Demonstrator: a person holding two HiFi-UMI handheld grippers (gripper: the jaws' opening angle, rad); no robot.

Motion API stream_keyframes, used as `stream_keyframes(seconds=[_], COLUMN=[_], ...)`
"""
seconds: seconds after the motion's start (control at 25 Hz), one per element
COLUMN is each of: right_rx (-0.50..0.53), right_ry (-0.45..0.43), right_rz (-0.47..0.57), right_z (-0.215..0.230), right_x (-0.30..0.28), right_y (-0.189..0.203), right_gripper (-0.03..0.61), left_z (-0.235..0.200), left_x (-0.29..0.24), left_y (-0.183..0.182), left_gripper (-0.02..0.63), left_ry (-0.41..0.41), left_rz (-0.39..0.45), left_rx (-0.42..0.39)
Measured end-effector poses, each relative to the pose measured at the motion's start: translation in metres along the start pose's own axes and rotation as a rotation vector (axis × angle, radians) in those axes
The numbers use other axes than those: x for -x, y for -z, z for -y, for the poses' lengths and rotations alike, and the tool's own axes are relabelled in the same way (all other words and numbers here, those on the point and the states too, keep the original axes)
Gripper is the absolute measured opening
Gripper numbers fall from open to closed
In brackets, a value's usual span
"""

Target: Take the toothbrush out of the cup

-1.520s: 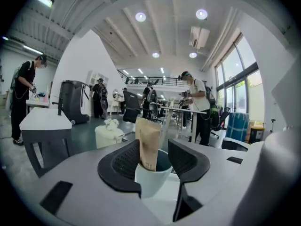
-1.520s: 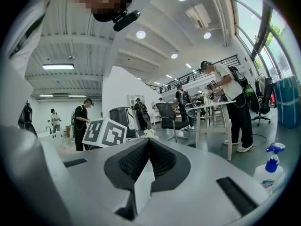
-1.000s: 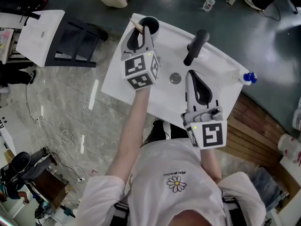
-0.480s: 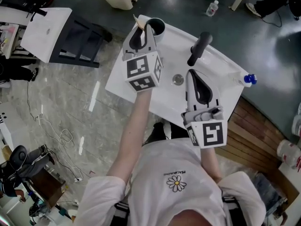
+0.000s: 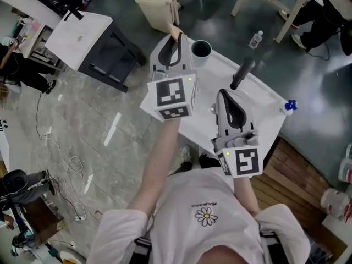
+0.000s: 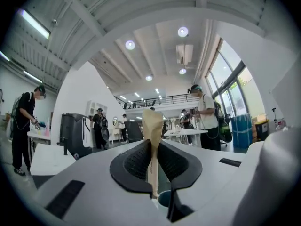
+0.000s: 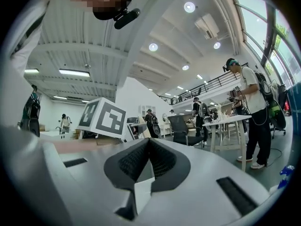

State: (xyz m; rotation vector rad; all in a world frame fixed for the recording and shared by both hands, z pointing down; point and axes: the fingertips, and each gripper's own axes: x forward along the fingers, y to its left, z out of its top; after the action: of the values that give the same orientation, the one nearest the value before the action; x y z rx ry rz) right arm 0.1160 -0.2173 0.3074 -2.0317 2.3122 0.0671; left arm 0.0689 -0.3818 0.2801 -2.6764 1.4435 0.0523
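A tan, paper-wrapped toothbrush [image 6: 152,126] stands upright between the jaws of my left gripper [image 6: 154,147], which are closing and press on it. In the head view the left gripper [image 5: 175,40] is lifted up, left of the dark cup [image 5: 201,49]. The toothbrush [image 5: 176,33] pokes out past its tips. The cup's rim [image 6: 164,199] shows below the jaws, clear of the brush. My right gripper [image 5: 226,95] hovers over the white sink [image 5: 258,100], shut, with nothing in it [image 7: 148,142].
A black faucet [image 5: 242,72] rises from the sink; a blue-capped bottle [image 5: 290,105] sits at its right end. A cream bin [image 5: 159,7], a white side table [image 5: 82,34] and a floor bottle [image 5: 256,38] surround it. A person [image 6: 207,117] stands ahead.
My left gripper has risen from the cup's mouth with the toothbrush, which now hangs clear of the cup. The right gripper has lifted a little over the sink.
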Motion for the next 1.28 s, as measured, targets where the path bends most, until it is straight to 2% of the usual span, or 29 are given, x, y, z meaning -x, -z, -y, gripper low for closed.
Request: stream_keyframes(seconds=[0.16, 0.32, 0.48, 0.56, 0.68, 0.92, 1.08, 1.28], right_rx=[0.026, 0.03, 0.05, 0.053, 0.058, 0.088, 0.074, 0.087], right_ry=[-0.036, -0.088, -0.137, -0.153, -0.175, -0.192, -0.185, -0.189], right_rz=[0.061, 0.109, 0.121, 0.132, 0.123, 0.097, 0.089, 0.103], right_z=[-0.018, -0.038, -0.06, -0.07, -0.083, -0.094, -0.095, -0.099], right_x=[-0.007, -0.012, -0.014, -0.014, -0.015, -0.014, -0.014, -0.015], right_y=[-0.021, -0.034, -0.037, -0.041, -0.042, -0.037, -0.034, -0.039], right_gripper=[0.012, 0.012, 0.012, 0.012, 0.012, 0.012, 0.012, 0.012], left_z=[-0.023, -0.044, -0.057, -0.058, -0.058, -0.061, -0.061, -0.057], left_x=[0.027, 0.062, 0.113, 0.139, 0.171, 0.211, 0.212, 0.209], left_y=[-0.054, -0.09, -0.111, -0.11, -0.101, -0.065, -0.047, -0.05], left_gripper=[0.052, 0.051, 0.051, 0.051, 0.046, 0.043, 0.043, 0.043], left_ry=[-0.022, -0.034, -0.042, -0.055, -0.128, -0.209, -0.207, -0.202], left_rz=[0.104, 0.177, 0.238, 0.261, 0.297, 0.269, 0.232, 0.233], left_rx=[-0.035, 0.032, 0.035, 0.016, 0.019, 0.03, 0.056, 0.05])
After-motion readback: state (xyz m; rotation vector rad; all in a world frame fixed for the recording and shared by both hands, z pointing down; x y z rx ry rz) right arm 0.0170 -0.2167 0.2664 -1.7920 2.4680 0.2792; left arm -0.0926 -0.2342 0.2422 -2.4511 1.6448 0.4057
